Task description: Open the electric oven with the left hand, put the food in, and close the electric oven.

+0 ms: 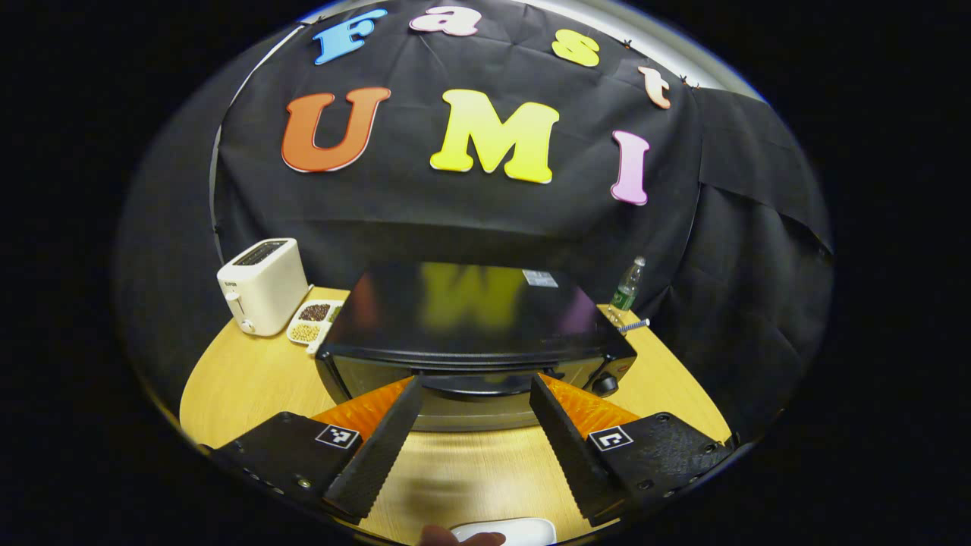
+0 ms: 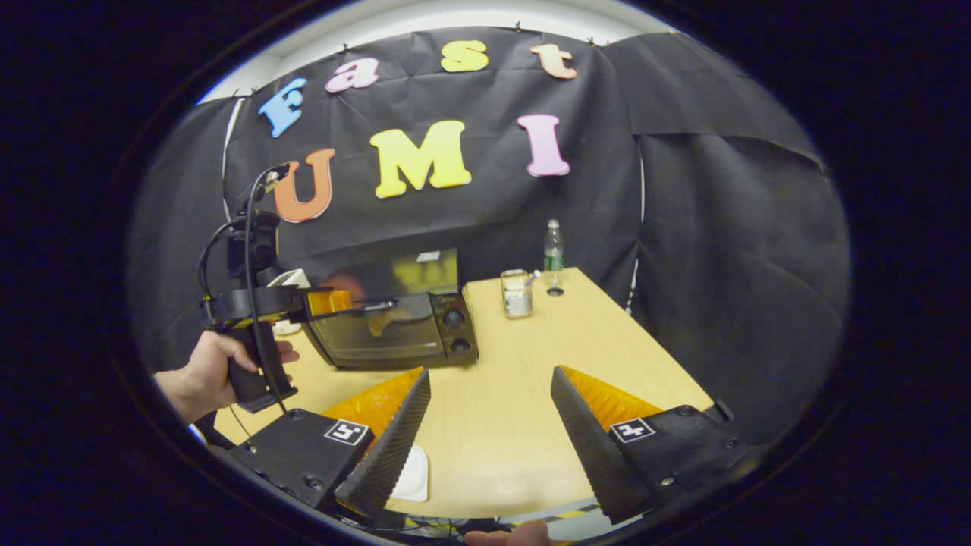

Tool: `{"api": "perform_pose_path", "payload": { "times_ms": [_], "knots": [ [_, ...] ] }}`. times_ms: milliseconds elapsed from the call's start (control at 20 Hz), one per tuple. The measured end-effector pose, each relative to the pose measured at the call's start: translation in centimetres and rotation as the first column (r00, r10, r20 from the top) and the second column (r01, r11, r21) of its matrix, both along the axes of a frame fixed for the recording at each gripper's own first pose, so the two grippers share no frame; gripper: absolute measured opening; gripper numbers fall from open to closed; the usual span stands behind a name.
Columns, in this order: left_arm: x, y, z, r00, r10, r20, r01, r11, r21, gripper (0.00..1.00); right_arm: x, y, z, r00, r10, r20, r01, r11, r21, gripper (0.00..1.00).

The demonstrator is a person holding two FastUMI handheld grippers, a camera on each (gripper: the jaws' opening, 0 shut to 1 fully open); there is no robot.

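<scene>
On the table (image 2: 531, 394) the shut oven (image 2: 394, 322) sits at eleven o'clock from the right gripper (image 2: 489, 421), whose fingers are spread on nothing, while a hand (image 2: 208, 371) levels the left gripper (image 1: 474, 421), spread, at the door's handle (image 1: 478, 385); any lettering is too blurred to read.

Staged recording booth, not a real kitchen — black cloth wall (image 2: 683, 227) draped behind a round wooden table (image 2: 531, 394), countertop appliances set out — electric oven (image 1: 470, 334), toaster (image 1: 262, 284), water bottle (image 2: 554, 246)
</scene>
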State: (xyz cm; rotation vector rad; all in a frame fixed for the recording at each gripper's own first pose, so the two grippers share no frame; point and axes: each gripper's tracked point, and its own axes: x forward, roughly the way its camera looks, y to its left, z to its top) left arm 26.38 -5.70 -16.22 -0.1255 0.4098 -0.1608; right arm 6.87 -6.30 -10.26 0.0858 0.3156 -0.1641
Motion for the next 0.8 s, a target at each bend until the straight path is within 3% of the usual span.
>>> {"api": "perform_pose_path", "payload": {
  "times_ms": [150, 300, 550, 800],
  "knots": [
    [-1.3, 2.0, 5.3, 0.994, 0.042, 0.104, -0.041, 0.999, -0.019, 0.94, 2.8, 0.8, 3.0, 0.994, 0.054, 0.091, -0.050, 0.998, -0.044, 1.00],
    [-4.2, 4.7, 11.7, 0.970, 0.077, 0.232, -0.073, 0.997, -0.026, 0.94, 3.4, 2.4, 5.2, 0.985, 0.092, 0.148, -0.083, 0.994, -0.065, 0.99],
    [-12.7, 7.7, 18.0, 0.927, 0.078, 0.367, -0.084, 0.996, -0.001, 0.94, -0.4, 5.4, 9.4, 0.960, 0.130, 0.249, -0.101, 0.987, -0.123, 0.98],
    [-21.3, 9.2, 19.5, 0.906, 0.085, 0.414, -0.101, 0.995, 0.017, 0.94, -6.2, 7.7, 11.2, 0.948, 0.128, 0.293, -0.097, 0.988, -0.119, 0.99]
  ]
}}
